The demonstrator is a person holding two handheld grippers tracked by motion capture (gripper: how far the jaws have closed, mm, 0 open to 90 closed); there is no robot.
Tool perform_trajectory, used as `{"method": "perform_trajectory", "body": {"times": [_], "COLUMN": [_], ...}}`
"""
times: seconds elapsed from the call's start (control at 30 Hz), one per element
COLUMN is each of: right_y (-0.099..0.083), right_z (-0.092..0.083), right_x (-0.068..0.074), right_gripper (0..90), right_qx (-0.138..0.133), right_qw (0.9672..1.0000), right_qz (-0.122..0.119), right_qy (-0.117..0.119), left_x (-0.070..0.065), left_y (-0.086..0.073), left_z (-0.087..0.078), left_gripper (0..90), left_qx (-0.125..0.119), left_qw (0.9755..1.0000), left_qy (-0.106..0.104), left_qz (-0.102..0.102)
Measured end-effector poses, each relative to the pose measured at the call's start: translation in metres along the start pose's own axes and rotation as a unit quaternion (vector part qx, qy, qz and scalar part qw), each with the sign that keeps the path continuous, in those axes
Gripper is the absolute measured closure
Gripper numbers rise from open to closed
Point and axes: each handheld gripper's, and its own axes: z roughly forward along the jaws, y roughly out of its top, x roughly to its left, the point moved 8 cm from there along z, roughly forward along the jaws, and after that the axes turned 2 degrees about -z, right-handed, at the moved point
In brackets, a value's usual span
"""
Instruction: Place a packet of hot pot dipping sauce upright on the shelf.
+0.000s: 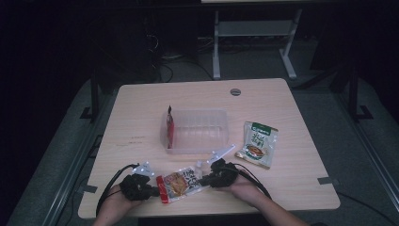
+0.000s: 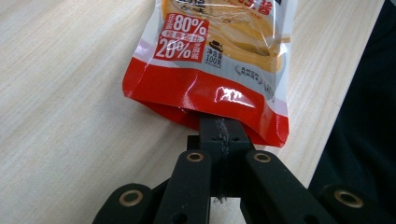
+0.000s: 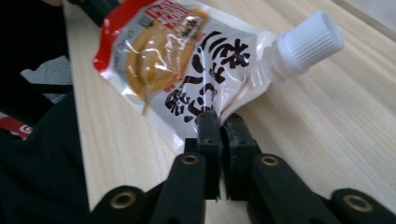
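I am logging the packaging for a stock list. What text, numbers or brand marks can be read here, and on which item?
"80%" and "20%": red panel on the spouted sauce pouch.
"100": small print below it.
Large black characters on the pouch front: not legible to me.
Green packet and red packet in the clear bin: print too small.

The left gripper (image 2: 219, 133) rises from the bottom of the frame, its two black jaws pressed together on the red bottom edge of a pouch (image 2: 219, 51). The glossy pouch stretches away toward the top, red at the near end, with white and orange print above. A red label (image 2: 183, 37) on it reads "80%" and "20%" in white. Beneath lies a pale wooden table (image 2: 65, 116). At the right, the table's edge gives way to darkness.
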Motion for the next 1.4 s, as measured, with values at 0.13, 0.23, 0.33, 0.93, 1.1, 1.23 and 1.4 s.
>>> {"method": "perform_trajectory", "body": {"times": [0.13,0.23,0.33,0.93,1.1,1.23,1.4], "right_y": [0.0,0.001,0.004,0.033,0.041,0.046,0.053], "right_z": [-0.002,-0.003,-0.006,-0.043,-0.053,-0.062,-0.075], "right_x": [0.002,0.002,0.006,0.029,0.035,0.037,0.035], "right_gripper": [88.5,89.5,89.8,90.0,90.0,90.0,90.0], "right_qx": [-0.002,-0.007,-0.016,-0.127,-0.16,-0.177,-0.197], "right_qw": [0.9999,0.9998,0.9995,0.9838,0.9757,0.9719,0.9679], "right_qz": [-0.007,-0.013,-0.013,-0.013,-0.014,-0.01,-0.015], "right_qy": [0.01,0.013,0.025,0.126,0.149,0.155,0.156], "left_x": [0.001,0.001,0.002,0.001,-0.001,0.0,0.0], "left_y": [0.0,0.0,0.0,0.004,0.008,0.008,0.007], "left_z": [0.0,0.0,-0.001,-0.004,-0.006,-0.006,-0.007], "left_gripper": [89.8,89.8,89.8,89.8,89.8,89.6,86.2], "left_qx": [-0.001,-0.003,-0.002,-0.028,-0.045,-0.047,-0.05], "left_qw": [1.0,1.0,1.0,0.9995,0.9988,0.9987,0.9986], "left_qy": [0.0,-0.001,0.0,-0.01,-0.018,-0.018,-0.017], "left_qz": [-0.002,-0.003,-0.001,-0.009,-0.008,-0.007,-0.008]}}
